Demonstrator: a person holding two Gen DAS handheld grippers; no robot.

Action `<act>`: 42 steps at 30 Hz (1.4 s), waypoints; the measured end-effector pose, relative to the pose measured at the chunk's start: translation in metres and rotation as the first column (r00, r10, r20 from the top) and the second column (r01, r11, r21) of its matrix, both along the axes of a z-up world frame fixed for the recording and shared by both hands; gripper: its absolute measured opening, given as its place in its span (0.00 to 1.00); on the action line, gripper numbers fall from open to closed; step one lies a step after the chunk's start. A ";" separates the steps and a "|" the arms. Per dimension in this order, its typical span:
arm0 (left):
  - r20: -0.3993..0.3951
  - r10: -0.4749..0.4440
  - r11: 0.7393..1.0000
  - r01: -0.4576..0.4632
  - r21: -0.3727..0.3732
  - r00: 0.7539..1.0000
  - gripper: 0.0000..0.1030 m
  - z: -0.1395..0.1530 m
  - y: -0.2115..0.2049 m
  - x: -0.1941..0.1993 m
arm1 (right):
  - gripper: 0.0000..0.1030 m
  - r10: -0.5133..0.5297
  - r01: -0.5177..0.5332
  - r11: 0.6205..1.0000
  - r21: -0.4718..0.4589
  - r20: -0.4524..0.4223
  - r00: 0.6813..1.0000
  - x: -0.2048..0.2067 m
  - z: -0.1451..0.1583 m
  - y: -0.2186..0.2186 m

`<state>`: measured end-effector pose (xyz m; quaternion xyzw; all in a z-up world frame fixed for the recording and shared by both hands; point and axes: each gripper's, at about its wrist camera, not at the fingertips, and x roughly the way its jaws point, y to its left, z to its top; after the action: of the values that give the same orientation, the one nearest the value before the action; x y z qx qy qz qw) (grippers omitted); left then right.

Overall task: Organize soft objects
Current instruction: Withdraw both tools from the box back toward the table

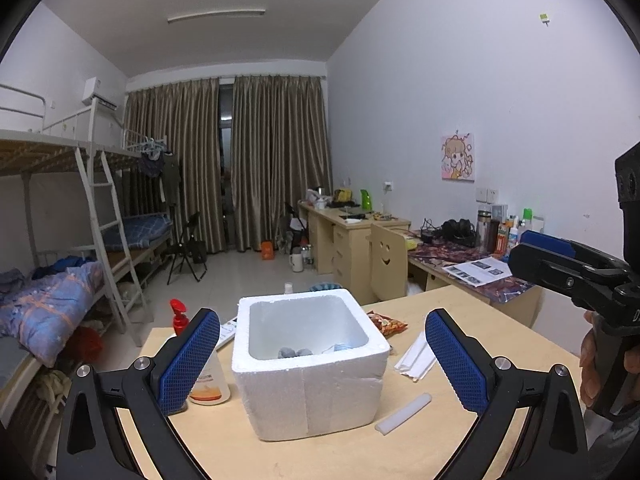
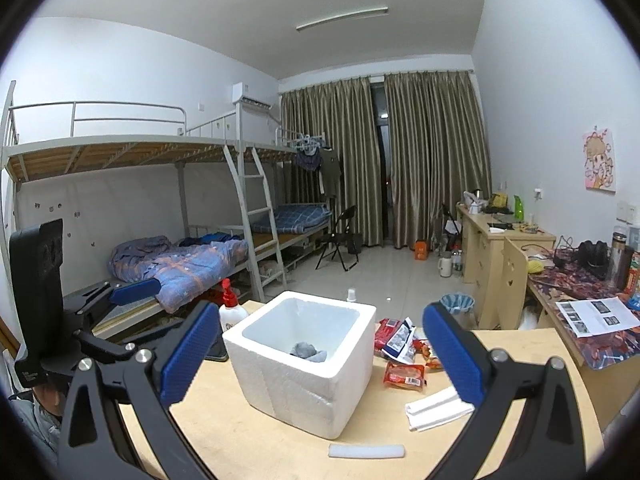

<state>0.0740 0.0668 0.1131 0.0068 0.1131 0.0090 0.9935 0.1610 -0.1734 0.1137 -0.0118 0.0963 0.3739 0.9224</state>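
1. The wooden table (image 1: pixel 472 320) carried everything, with the white foam box (image 1: pixel 308 384) standing near its middle.
2. Inside the foam box lay a grey soft bundle (image 2: pixel 307 350) on the floor of the box; beside it something pale blue (image 1: pixel 340 347) showed, too small to identify.
3. The left gripper (image 1: pixel 322 360) hovered near the box, jaws spread wide and empty.
4. The right gripper (image 2: pixel 320 354) stood likewise wide apart, holding nothing.
5. Right of the box lay snack packets (image 2: pixel 404 374), folded white sheets (image 2: pixel 436 406) and a white foam strip (image 2: pixel 366 451); a red-capped bottle (image 2: pixel 232 310) stood to its left.
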 end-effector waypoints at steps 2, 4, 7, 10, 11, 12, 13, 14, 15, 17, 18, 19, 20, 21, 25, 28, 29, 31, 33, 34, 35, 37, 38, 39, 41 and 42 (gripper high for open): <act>0.010 0.007 1.000 -0.007 -0.005 1.000 1.00 0.002 -0.003 -0.009 | 1.00 -0.011 0.011 1.000 0.009 0.008 1.000 -0.008 0.001 -0.005; 0.015 0.008 1.000 -0.008 -0.015 1.000 1.00 0.003 -0.005 -0.019 | 1.00 -0.016 0.016 1.000 0.013 0.016 1.000 -0.015 0.001 -0.010; 0.026 0.020 1.000 -0.020 -0.018 0.999 1.00 0.003 -0.010 -0.030 | 1.00 -0.029 0.028 0.999 0.022 0.025 0.999 -0.027 0.001 -0.015; 0.043 0.031 0.999 -0.031 -0.012 0.999 1.00 0.000 -0.018 -0.044 | 1.00 -0.045 0.044 0.998 0.035 0.041 0.998 -0.039 -0.001 -0.023; 0.045 0.028 1.000 -0.028 -0.013 0.999 1.00 -0.001 -0.020 -0.048 | 1.00 -0.052 0.050 0.998 0.040 0.050 0.997 -0.045 -0.003 -0.026; 0.046 0.022 1.000 -0.021 -0.015 0.999 1.00 -0.002 -0.021 -0.050 | 1.00 -0.056 0.053 0.998 0.044 0.057 0.997 -0.050 -0.005 -0.030; 0.047 0.014 1.000 -0.013 -0.022 0.999 1.00 -0.003 -0.023 -0.055 | 1.00 -0.058 0.055 0.997 0.046 0.060 0.996 -0.054 -0.006 -0.030; 0.048 0.011 1.000 -0.010 -0.029 0.999 1.00 -0.005 -0.023 -0.058 | 1.00 -0.064 0.060 0.997 0.048 0.065 0.996 -0.057 -0.008 -0.033; 0.050 0.011 0.999 -0.009 -0.034 0.999 1.00 -0.006 -0.022 -0.061 | 1.00 -0.073 0.070 0.996 0.048 0.070 0.995 -0.061 -0.009 -0.035; 0.063 0.018 0.999 -0.016 -0.040 0.998 1.00 -0.009 -0.024 -0.069 | 1.00 -0.093 0.090 0.995 0.048 0.077 0.993 -0.068 -0.012 -0.038; 0.074 0.026 0.999 -0.023 -0.040 0.997 1.00 -0.011 -0.024 -0.073 | 1.00 -0.103 0.099 0.994 0.050 0.079 0.992 -0.071 -0.014 -0.040; 0.083 0.034 0.999 -0.031 -0.037 0.996 1.00 -0.012 -0.025 -0.076 | 1.00 -0.108 0.104 0.993 0.055 0.080 0.991 -0.074 -0.015 -0.042; 0.092 0.045 0.999 -0.042 -0.031 0.995 1.00 -0.014 -0.027 -0.080 | 1.00 -0.109 0.104 0.993 0.062 0.080 0.991 -0.076 -0.017 -0.043; 0.100 0.051 0.998 -0.049 -0.026 0.994 1.00 -0.016 -0.028 -0.083 | 1.00 -0.110 0.104 0.992 0.070 0.079 0.991 -0.079 -0.019 -0.045; 0.117 0.059 0.998 -0.057 -0.025 0.991 1.00 -0.024 -0.032 -0.092 | 1.00 -0.146 0.140 0.988 0.064 0.095 0.985 -0.088 -0.028 -0.047; 0.111 0.054 0.998 -0.050 -0.035 0.992 1.00 -0.029 -0.032 -0.094 | 1.00 -0.187 0.183 0.982 0.049 0.104 0.977 -0.093 -0.036 -0.049; 0.110 0.050 0.998 -0.045 -0.043 0.993 1.00 -0.032 -0.032 -0.095 | 1.00 -0.200 0.197 0.979 0.044 0.105 0.974 -0.094 -0.039 -0.049; 0.109 0.052 0.997 -0.047 -0.055 0.993 1.00 -0.040 -0.033 -0.096 | 1.00 -0.223 0.220 0.975 0.039 0.107 0.969 -0.096 -0.044 -0.051; 0.108 0.055 0.997 -0.049 -0.056 0.993 1.00 -0.046 -0.035 -0.096 | 1.00 -0.239 0.236 0.971 0.034 0.098 0.966 -0.095 -0.050 -0.052; 0.114 0.058 0.997 -0.052 -0.054 0.992 1.00 -0.050 -0.037 -0.097 | 1.00 -0.242 0.239 0.970 0.035 0.093 0.966 -0.095 -0.053 -0.053; 0.119 0.062 0.997 -0.057 -0.051 0.991 1.00 -0.052 -0.039 -0.097 | 1.00 -0.244 0.242 0.970 0.037 0.088 0.966 -0.095 -0.055 -0.054; 0.125 0.074 0.997 -0.070 -0.038 0.989 1.00 -0.059 -0.041 -0.096 | 1.00 -0.256 0.253 0.967 0.041 0.080 0.963 -0.095 -0.060 -0.056; 0.123 0.075 0.997 -0.071 -0.036 0.990 1.00 -0.061 -0.043 -0.094 | 1.00 -0.263 0.261 0.965 0.040 0.079 0.961 -0.095 -0.062 -0.056; 0.117 0.072 0.997 -0.069 -0.034 0.990 1.00 -0.064 -0.045 -0.093 | 1.00 -0.274 0.272 0.962 0.037 0.079 0.959 -0.095 -0.065 -0.057; 0.099 0.056 0.998 -0.053 -0.027 0.994 1.00 -0.069 -0.047 -0.092 | 1.00 -0.294 0.294 0.956 0.018 0.072 0.953 -0.094 -0.070 -0.057; 0.099 0.055 0.998 -0.053 -0.027 0.994 1.00 -0.071 -0.049 -0.092 | 1.00 -0.305 0.305 0.952 0.006 0.068 0.950 -0.093 -0.072 -0.057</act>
<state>-0.0179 0.0183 0.0418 -0.0086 0.0634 0.0347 0.9973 0.0684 -0.2307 0.0419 -0.0116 0.0664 0.2260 0.9718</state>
